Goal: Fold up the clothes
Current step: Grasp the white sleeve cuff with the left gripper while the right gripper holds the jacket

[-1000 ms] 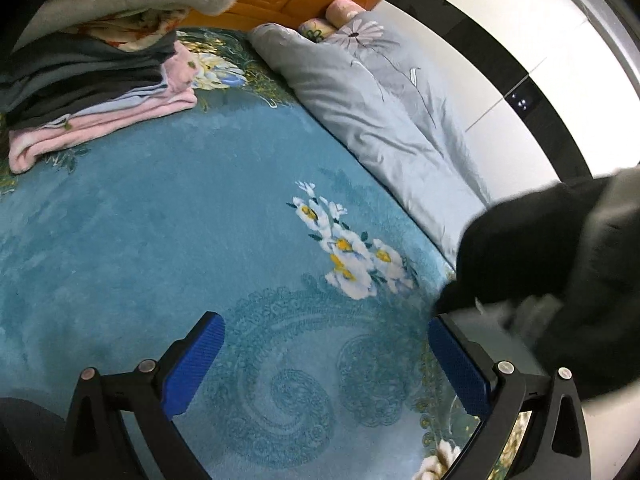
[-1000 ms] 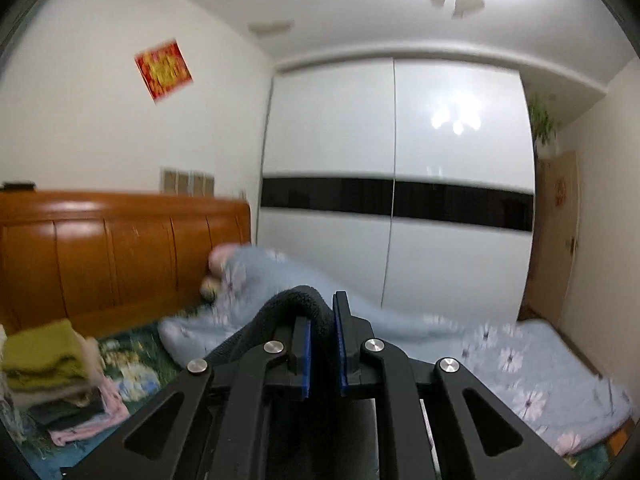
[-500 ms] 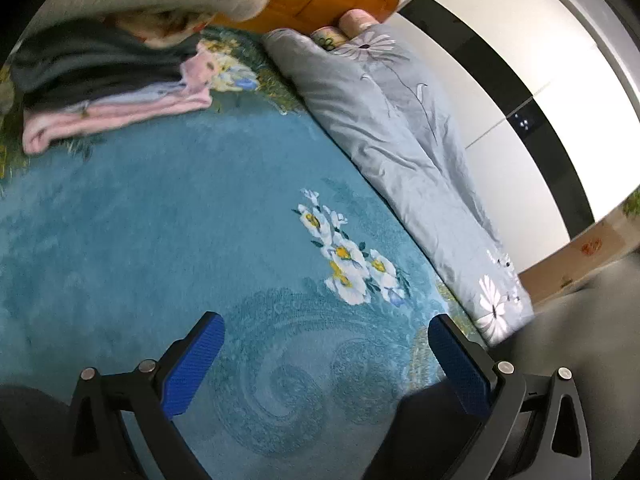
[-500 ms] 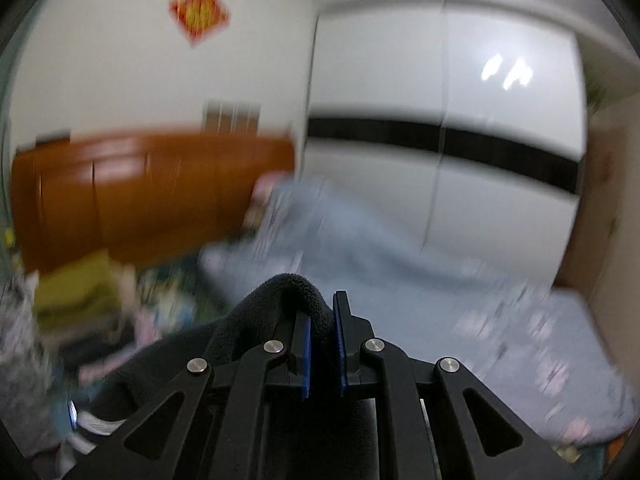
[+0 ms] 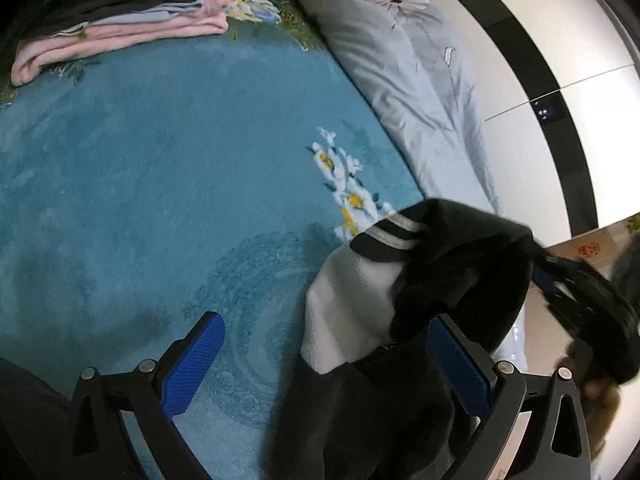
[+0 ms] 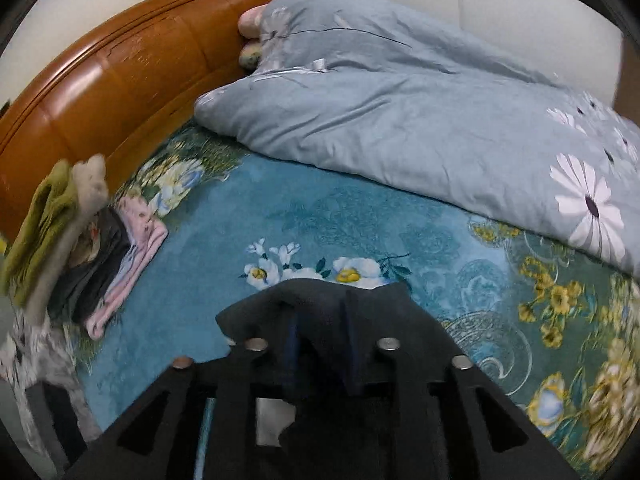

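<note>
A black fleece garment (image 5: 448, 280) with a grey panel and a striped cuff hangs over the blue floral bedspread (image 5: 160, 168). My right gripper (image 6: 320, 340) is shut on a fold of it (image 6: 316, 300), and that gripper also shows at the right of the left wrist view (image 5: 560, 280). My left gripper (image 5: 328, 364) is open, its blue pads wide apart, with the garment hanging between and over its right finger (image 5: 460, 360). It grips nothing.
A stack of folded clothes (image 6: 80, 248), pink at the bottom and green on top, lies at the left by the wooden headboard (image 6: 120, 68). A grey flowered duvet (image 6: 420, 112) covers the bed's far side. White wardrobe doors (image 5: 560, 40) stand beyond.
My right gripper has swung down from facing the wardrobe to facing the bed, carrying the black garment. The garment has come in between my left gripper's fingers.
</note>
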A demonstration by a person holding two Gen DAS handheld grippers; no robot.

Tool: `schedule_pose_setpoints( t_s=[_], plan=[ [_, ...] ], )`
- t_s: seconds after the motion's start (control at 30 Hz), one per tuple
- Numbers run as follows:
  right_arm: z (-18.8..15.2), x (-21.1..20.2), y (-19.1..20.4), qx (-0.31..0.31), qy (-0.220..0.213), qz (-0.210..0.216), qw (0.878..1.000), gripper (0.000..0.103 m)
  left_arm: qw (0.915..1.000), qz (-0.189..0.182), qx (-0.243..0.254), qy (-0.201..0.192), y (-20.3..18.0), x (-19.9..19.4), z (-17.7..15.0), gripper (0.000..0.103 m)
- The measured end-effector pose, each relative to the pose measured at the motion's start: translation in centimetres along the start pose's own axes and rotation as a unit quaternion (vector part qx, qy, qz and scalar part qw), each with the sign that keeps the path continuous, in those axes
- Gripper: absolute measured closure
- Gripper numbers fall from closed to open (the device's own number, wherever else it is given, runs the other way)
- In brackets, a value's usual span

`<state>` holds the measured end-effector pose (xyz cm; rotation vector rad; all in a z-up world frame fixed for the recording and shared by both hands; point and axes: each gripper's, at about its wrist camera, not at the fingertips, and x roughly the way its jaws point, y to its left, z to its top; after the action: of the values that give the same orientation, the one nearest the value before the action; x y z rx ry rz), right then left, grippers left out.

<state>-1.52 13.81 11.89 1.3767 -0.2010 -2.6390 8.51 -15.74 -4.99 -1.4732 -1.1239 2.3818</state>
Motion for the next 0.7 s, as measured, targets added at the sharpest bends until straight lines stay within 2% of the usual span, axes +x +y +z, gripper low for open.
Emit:
schedule_pose_setpoints(
  t_s=[0.07,0.2,0.27,0.43,0.57,0.7],
  plan=[
    [-0.6,-1.8,0.2,-0.034,-0.008,0.004,0.999,0.043,0.9999,0.010,0.009,0.008,-0.3,0.7,-0.2,0.000],
    [-4.4,-6.0,-1.7,-0.067,-0.020,-0.023,0.997,0.037,0.9974,0.047,0.048,0.024,-1.5,2.6,-0.1,0.000],
    [-7.0,-7.0,-3.2,-0.060,-0.004,-0.033,0.998,0.036,0.9946,0.064,0.071,0.041,-2.1,3.9,-0.2,0.000],
    [-15.6,-8.3,-7.8,-0.002,0.080,-0.054,0.995,0.036,0.9845,0.101,0.119,0.079,-3.2,7.2,-0.8,0.003],
    [-20.8,-9.2,-10.3,0.071,0.120,-0.021,0.990,0.036,0.9788,0.114,0.135,0.103,-3.4,8.4,-1.5,0.021],
    [-23.7,-10.0,-11.2,0.103,0.138,-0.046,0.984,0.040,0.9797,0.105,0.119,0.122,-2.8,8.7,-1.9,0.032]
  ],
)
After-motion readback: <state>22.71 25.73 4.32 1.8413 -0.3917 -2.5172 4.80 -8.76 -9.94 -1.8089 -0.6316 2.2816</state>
